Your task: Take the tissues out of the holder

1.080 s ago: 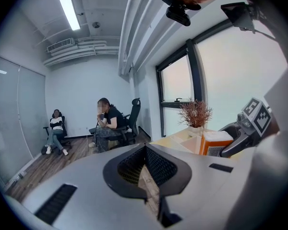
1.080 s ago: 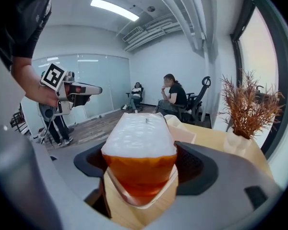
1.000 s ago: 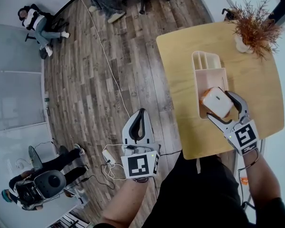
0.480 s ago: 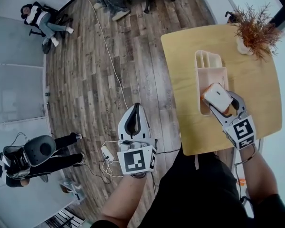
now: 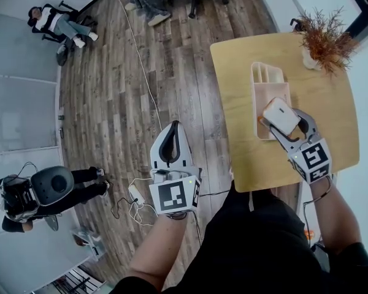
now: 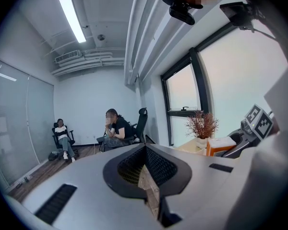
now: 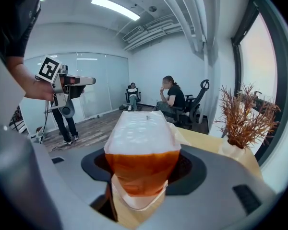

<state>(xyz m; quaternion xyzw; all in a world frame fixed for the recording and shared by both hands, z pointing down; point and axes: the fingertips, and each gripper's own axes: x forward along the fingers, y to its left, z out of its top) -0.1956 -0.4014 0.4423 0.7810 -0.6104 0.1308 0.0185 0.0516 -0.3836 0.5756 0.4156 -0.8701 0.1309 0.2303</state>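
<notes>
Tissue pack (image 5: 280, 114) raised from holder (image 5: 265, 77), right gripper (image 5: 284, 121) just clamped it, left gripper (image 5: 175, 127) closed

A white-topped, orange-sided soft plastic tissue pack (image 5: 281, 116) hangs tilted over the near compartment of the cream plastic divided holder (image 5: 267, 78) on the tabletop (image 5: 233, 103).

Office room: glass partitions (image 7: 105, 85), a strip light (image 6: 71, 16) and ceiling pipes (image 6: 139, 32), wood-plank floor (image 5: 141, 72), people (image 6: 116, 128) in swivel chairs (image 6: 142, 121), a small wooden table (image 5: 233, 90) with a dried plant (image 5: 322, 35) beside the window (image 6: 182, 104).
</notes>
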